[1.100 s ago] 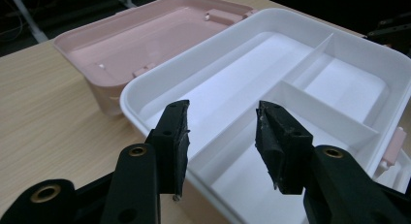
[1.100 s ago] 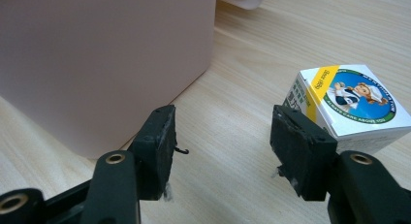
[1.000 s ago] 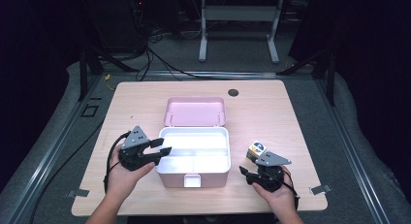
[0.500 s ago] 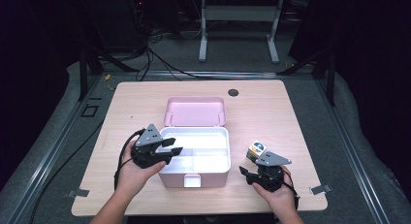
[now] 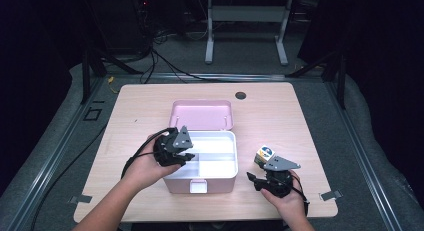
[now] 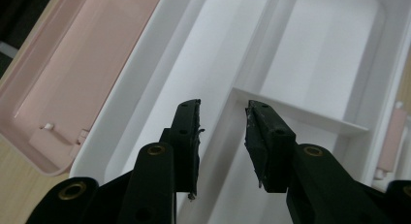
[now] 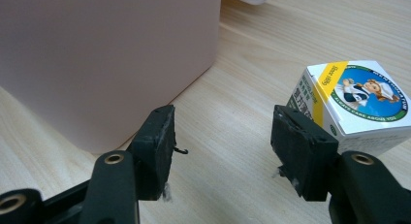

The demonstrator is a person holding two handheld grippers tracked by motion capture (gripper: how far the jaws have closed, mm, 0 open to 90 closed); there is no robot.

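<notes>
Small box (image 5: 264, 154): it stood on the tabletop (image 5: 300, 121) just to the right of the white case, apart from it, its printed cartoon face turned up.
White case (image 5: 220, 167): it sat near the front middle of the tabletop, open, its divided compartments bare; I judged it the place meant for the small box.
Pink lid (image 5: 202, 114): it lay flat behind the white case, touching its far rim, so the compartments stayed reachable from above.
My right gripper (image 5: 265, 177): low at the white case's front right corner, jaws apart and holding nothing; the small box stood just beyond one jaw, not between them, so I judged a small sideways shift was needed before closing.
My left gripper (image 5: 187, 152): over the white case's left edge, jaws apart and empty, pointed down at the inner divider (image 6: 300, 112), probably to steady the case.
</notes>
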